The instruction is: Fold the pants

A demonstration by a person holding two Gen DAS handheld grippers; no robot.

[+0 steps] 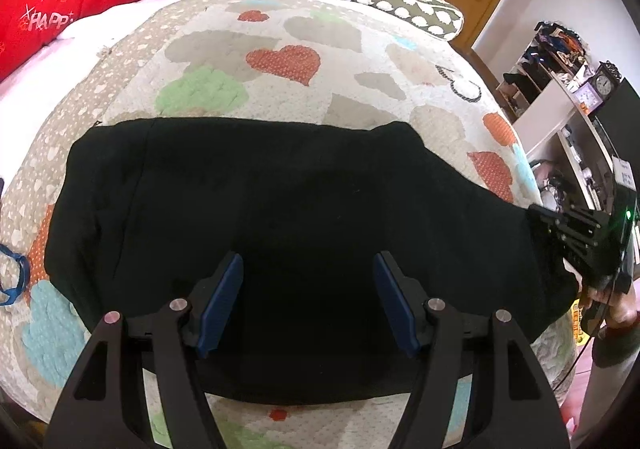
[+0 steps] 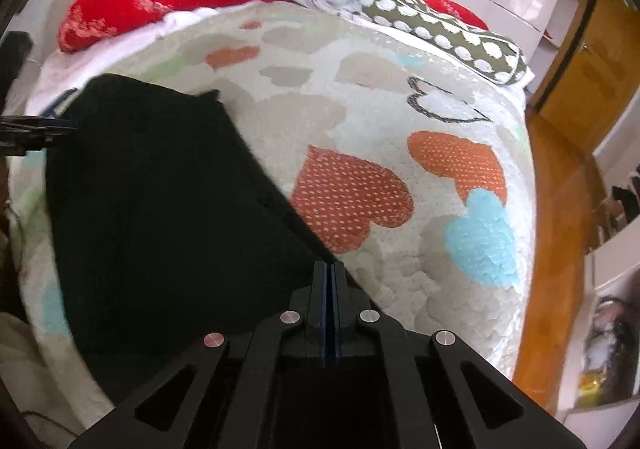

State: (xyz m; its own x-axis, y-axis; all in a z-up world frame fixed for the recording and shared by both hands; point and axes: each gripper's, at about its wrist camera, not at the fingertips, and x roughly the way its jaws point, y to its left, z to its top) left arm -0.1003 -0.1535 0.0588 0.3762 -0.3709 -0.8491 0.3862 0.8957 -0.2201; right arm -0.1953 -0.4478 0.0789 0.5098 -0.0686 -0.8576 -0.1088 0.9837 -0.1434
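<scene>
pants [image 1: 280,201] folds: indistinct, black | shelf clutter [image 2: 608,333]: blurred

Two wrist views over one bed

From the left gripper [image 1: 308,303] we look down close across the black pants [image 1: 280,209]; from the right gripper [image 2: 329,301] we face up the quilt [image 2: 380,97], and both views share pants, quilt and pillows.

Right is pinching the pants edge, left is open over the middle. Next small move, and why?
Probably lift the right hand-held gripper and carry its pinched edge of the black pants leftward across the garment. Its pads are shut at the fabric edge, the pants lie flat on the heart-print quilt, and the left hand-held gripper hangs open above the middle, holding nothing.
</scene>
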